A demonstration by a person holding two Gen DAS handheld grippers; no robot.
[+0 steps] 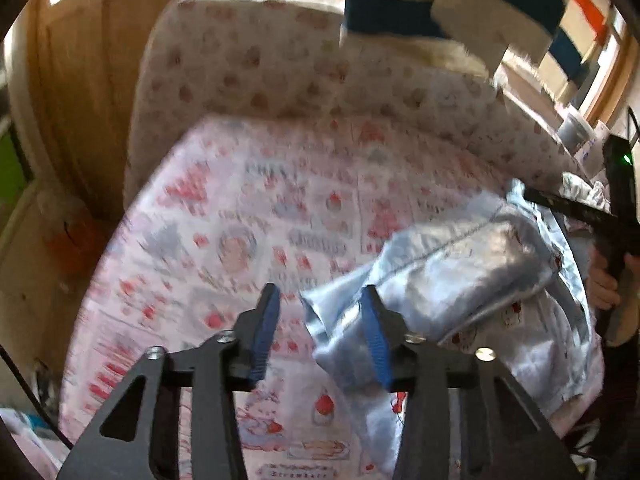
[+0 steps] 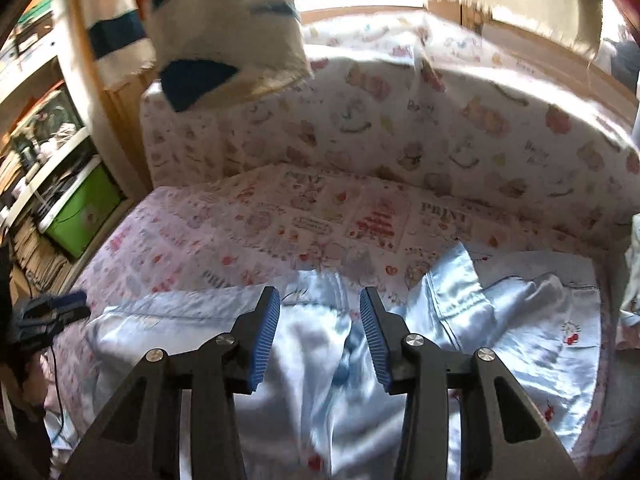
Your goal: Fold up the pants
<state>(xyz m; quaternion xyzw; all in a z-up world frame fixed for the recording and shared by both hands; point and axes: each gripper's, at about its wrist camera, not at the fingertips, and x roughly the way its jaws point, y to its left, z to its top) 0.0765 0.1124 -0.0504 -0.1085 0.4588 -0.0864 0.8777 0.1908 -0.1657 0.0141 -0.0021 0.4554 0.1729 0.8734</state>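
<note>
Both tools, left tool [image 1: 320,334] and right tool [image 2: 320,334], are seen released, nothing gripped. Pale blue pants [image 2: 320,360] are spread rumpled across the lower frame on the bed [image 2: 248,216]. Slippery satin could slide, and creases may be folded in.

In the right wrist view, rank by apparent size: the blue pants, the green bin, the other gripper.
1. Pants, by far the largest.
2. Green bin.
3. Other gripper, looks close to the bin in size, so that order is unsure.
</note>
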